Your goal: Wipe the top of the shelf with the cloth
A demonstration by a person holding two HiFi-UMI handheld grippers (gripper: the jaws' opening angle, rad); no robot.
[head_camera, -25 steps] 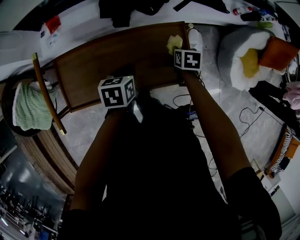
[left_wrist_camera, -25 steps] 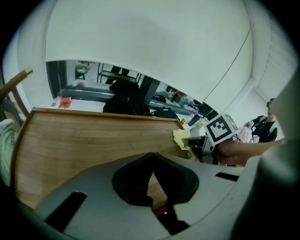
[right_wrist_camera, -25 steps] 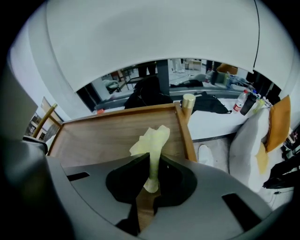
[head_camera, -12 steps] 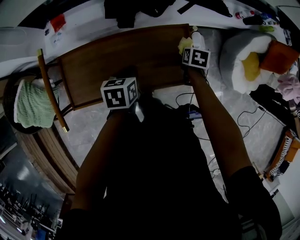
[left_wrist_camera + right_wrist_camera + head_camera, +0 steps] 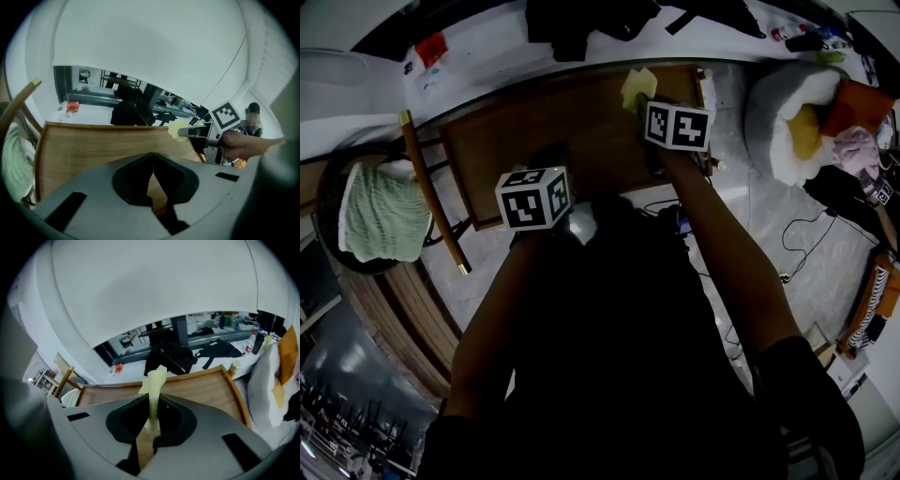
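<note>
The yellow cloth (image 5: 156, 378) is pinched between the jaws of the right claw (image 5: 152, 404), and its free end stands up beyond the tips. It is held at the far edge of the shelf (image 5: 553, 127), on the wooden top. The left claw (image 5: 153, 161) is pressed together with nothing in it and is held at the near edge of the shelf. Half a second ago the cloth was at the far right corner; it is now seen further in from the right rim.
</note>
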